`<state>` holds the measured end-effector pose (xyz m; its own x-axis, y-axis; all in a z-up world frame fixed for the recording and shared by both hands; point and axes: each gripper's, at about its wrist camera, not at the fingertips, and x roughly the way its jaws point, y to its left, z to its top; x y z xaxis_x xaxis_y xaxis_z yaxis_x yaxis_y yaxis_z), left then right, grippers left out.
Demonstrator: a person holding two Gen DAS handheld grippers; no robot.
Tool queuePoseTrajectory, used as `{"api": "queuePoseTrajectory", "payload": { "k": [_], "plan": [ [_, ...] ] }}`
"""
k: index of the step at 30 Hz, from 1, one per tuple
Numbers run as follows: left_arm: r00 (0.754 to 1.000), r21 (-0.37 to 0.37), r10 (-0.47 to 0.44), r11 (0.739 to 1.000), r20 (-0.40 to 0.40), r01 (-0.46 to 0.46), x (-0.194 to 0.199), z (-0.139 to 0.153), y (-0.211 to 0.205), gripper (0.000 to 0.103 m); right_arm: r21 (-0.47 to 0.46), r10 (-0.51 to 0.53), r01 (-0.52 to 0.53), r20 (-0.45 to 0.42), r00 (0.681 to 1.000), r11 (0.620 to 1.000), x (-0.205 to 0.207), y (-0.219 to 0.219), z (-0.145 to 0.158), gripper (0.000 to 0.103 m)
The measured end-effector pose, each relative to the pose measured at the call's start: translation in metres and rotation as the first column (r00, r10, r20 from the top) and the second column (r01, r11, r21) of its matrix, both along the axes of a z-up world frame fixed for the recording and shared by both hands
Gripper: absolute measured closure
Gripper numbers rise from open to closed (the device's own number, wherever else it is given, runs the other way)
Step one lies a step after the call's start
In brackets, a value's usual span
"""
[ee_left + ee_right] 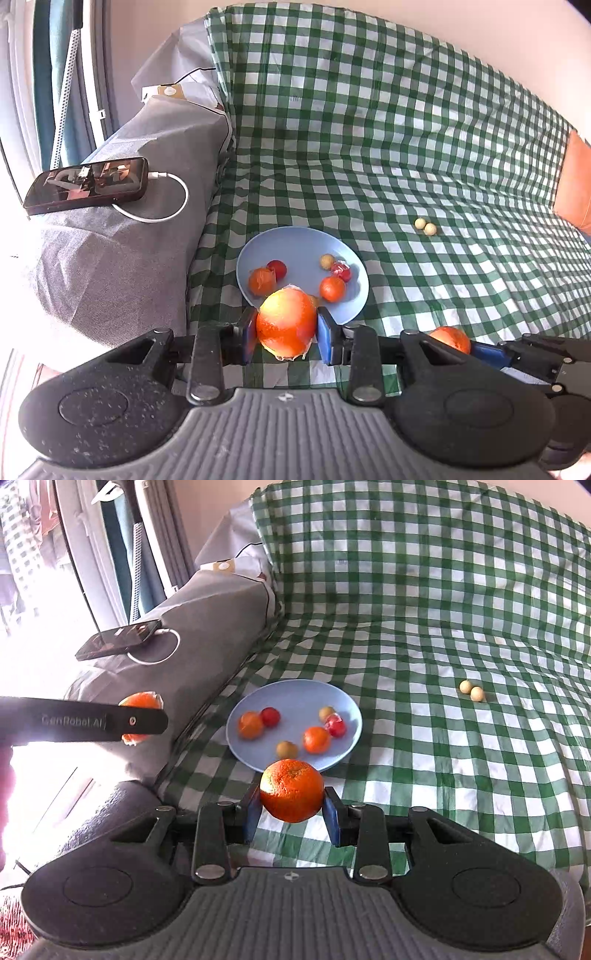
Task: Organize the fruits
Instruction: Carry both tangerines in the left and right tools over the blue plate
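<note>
Strong daylight is being admitted from the left; the grey armrest (44, 686) is being overexposed; edges are being bowed by fisheye distortion.

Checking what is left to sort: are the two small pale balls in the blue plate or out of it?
Out. The two pale balls lie side by side on the checked cloth, apart from the blue plate.

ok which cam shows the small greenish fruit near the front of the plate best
The right wrist view: the small greenish fruit lies in the open on the blue plate. In the left wrist view, the held orange almost wholly hides it.
</note>
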<state>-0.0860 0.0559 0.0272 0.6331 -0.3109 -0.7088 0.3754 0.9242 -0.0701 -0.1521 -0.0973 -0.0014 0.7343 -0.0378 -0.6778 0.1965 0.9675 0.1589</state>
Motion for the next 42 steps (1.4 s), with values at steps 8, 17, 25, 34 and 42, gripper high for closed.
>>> {"api": "queuePoseTrajectory", "payload": {
  "k": [8, 17, 25, 34, 42],
  "plan": [
    [1.000, -0.001, -0.002, 1.000, -0.005, 0.002, 0.009, -0.002, -0.006, 0.066, -0.006, -0.002, 0.002, -0.006, 1.000, 1.000, 0.009, -0.008, -0.002, 0.066],
    [1.000, 0.001, 0.004, 1.000, -0.026, -0.004, 0.030, -0.010, -0.011, 0.066, -0.007, -0.022, 0.022, -0.011, 1.000, 1.000, 0.027, -0.018, -0.008, 0.066],
    [0.999, 0.001, 0.009, 1.000, -0.042, -0.009, 0.064, -0.021, -0.022, 0.066, -0.013, -0.028, 0.028, -0.018, 0.999, 1.000, 0.054, -0.026, -0.019, 0.066],
    [0.997, -0.006, -0.001, 1.000, -0.076, 0.000, 0.110, -0.042, -0.041, 0.066, -0.011, -0.033, 0.032, -0.037, 0.999, 0.999, 0.099, -0.037, -0.039, 0.066],
    [0.995, 0.016, 0.000, 1.000, -0.104, 0.001, 0.152, -0.069, -0.059, 0.066, -0.001, -0.033, 0.033, -0.070, 0.997, 0.999, 0.137, -0.047, -0.063, 0.066]
  ]
}}
